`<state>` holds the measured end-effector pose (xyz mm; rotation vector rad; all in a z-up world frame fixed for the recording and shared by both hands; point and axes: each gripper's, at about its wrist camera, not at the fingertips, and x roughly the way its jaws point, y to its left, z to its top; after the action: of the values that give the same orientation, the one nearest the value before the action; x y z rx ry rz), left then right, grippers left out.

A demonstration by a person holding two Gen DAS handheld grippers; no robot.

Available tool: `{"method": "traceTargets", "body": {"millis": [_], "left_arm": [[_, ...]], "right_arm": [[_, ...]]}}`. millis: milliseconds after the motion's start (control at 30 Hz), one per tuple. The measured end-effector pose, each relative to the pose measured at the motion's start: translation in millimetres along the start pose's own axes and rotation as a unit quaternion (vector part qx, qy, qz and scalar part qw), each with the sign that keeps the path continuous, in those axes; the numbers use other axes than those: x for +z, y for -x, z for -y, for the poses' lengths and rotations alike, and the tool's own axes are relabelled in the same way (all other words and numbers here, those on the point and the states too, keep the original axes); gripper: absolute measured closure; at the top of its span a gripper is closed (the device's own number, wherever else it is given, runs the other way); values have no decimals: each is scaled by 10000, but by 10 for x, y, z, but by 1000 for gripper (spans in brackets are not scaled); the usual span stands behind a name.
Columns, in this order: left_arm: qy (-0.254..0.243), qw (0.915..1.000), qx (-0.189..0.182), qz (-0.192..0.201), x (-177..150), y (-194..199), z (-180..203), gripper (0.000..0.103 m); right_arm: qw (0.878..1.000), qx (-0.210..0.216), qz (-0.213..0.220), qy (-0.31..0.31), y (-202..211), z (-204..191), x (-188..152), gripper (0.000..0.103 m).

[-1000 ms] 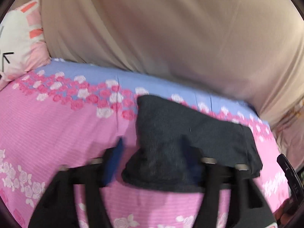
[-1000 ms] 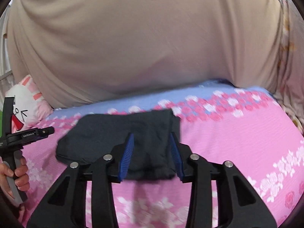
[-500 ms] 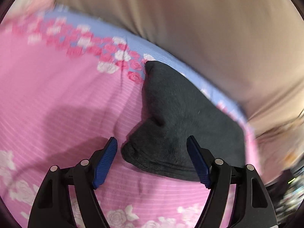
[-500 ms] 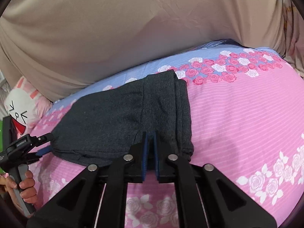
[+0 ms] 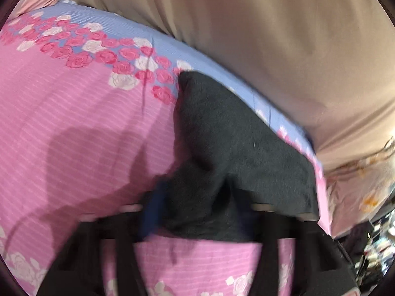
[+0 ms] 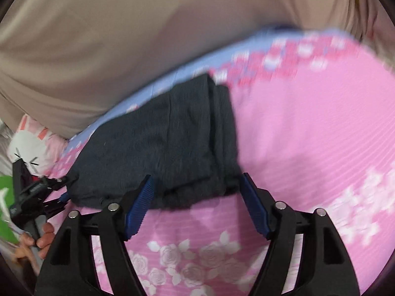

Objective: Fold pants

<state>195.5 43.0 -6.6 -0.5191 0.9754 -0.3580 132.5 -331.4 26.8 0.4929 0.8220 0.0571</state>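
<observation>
Both grippers sit at the near edge of the dark grey folded knit pants [image 6: 172, 143] on the pink rose-print bedsheet [image 6: 308, 148]. Left gripper [image 5: 187, 212] has just been closing — blurred, cloth between its jaws, apparently pinched. Right gripper [image 6: 197, 197] has just been opening, pads straddling the hem, likely re-gripping for another fold.

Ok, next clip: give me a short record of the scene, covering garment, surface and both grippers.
garment: dark grey pants, folded
surface: pink rose-print bed cover
left gripper: jaws have just been closing; the near left corner of the pants is bunched between them
right gripper: jaws have just been opening; the near edge of the pants is between them, pads clear of it
</observation>
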Motion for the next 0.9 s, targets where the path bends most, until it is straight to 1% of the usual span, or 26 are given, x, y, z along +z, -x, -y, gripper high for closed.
{"method": "traceTargets", "body": {"millis": [33, 67, 100, 133, 167, 200, 233, 267, 300, 333, 367, 400, 433, 467, 500, 533, 567, 600, 667, 700, 733, 767, 800, 833, 867, 900], "left_arm": [[187, 9991, -341, -165, 4, 38, -14, 91], [355, 9972, -603, -257, 10, 98, -18, 92], [485, 9938, -954, -305, 18, 184, -18, 92], [649, 9865, -1459, -368, 34, 279, -30, 92], [779, 9825, -1631, -449, 37, 310, -58, 91], [973, 9820, -1498, -619, 28, 280, -143, 89], [1125, 9826, -1265, -766, 0, 218, -228, 89], [1313, 9830, -935, -876, -46, 149, -342, 89], [1400, 9826, -786, -931, -75, 119, -400, 87], [1470, 9805, -870, -974, -99, 129, -422, 86], [1416, 9818, -858, -933, -96, 184, -392, 86], [1227, 9865, -752, -778, -84, 276, -324, 86], [898, 9940, -489, -388, -70, 434, -207, 85], [646, 9975, -265, -49, -70, 556, -115, 82], [326, 9990, -56, 306, -75, 673, 5, 74], [61, 9985, 60, 549, -89, 733, 103, 60], [-173, 9972, 129, 720, -102, 745, 197, 50], [-339, 9962, 208, 780, -117, 705, 255, 39], [-581, 9944, 567, 681, -145, 508, 312, 39], [-687, 9922, 887, 539, -131, 362, 340, 39], [-735, 9907, 1076, 386, -125, 250, 334, 39], [-738, 9909, 1094, 265, -147, 192, 303, 39], [-676, 9929, 968, 165, -139, 137, 280, 39], [-620, 9943, 856, 160, -174, 150, 249, 39], [-586, 9949, 801, 168, -201, 154, 243, 39], [-589, 9948, 801, 201, -198, 159, 249, 39]], "right_arm": [[9999, 104, 16, 108, 24, -39, 25, 63], [9995, 285, 103, 91, 90, -59, 55, 74], [9990, 384, 232, 70, 170, -70, 75, 75], [9984, 408, 375, 114, 252, -86, 92, 77], [9983, 218, 496, 209, 299, -89, 99, 77], [9987, 46, 449, 235, 263, -67, 99, 75], [9994, -92, 267, 183, 189, -22, 76, 68], [9998, -173, 114, 52, 131, 26, 41, 68], [9998, -151, 122, -10, 139, 37, 25, 68], [9996, -187, 233, 7, 193, 9, 22, 67], [9982, -302, 512, 124, 301, -49, 27, 67], [9960, -425, 756, 213, 389, -85, 25, 67], [9913, -568, 1130, 353, 525, -151, 17, 67], [9887, -533, 1332, 443, 600, -183, 11, 67], [9865, -394, 1484, 568, 658, -243, 1, 67], [9860, -303, 1477, 710, 658, -304, -6, 69], [9870, -375, 1308, 854, 580, -352, -8, 74], [9884, -565, 1053, 937, 445, -363, -1, 76], [9883, -1071, 410, 1003, 154, -306, -56, 77], [9890, -1042, 404, 967, 173, -269, -70, 77], [9906, -915, 521, 873, 254, -278, -61, 77], [9924, -676, 779, 679, 382, -254, -26, 74], [9927, -578, 916, 528, 437, -228, -3, 67], [9930, -530, 964, 424, 454, -204, 46, 49], [9935, -520, 921, 418, 403, -193, 104, 38], [9947, -564, 704, 486, 282, -161, 146, 41]]}}
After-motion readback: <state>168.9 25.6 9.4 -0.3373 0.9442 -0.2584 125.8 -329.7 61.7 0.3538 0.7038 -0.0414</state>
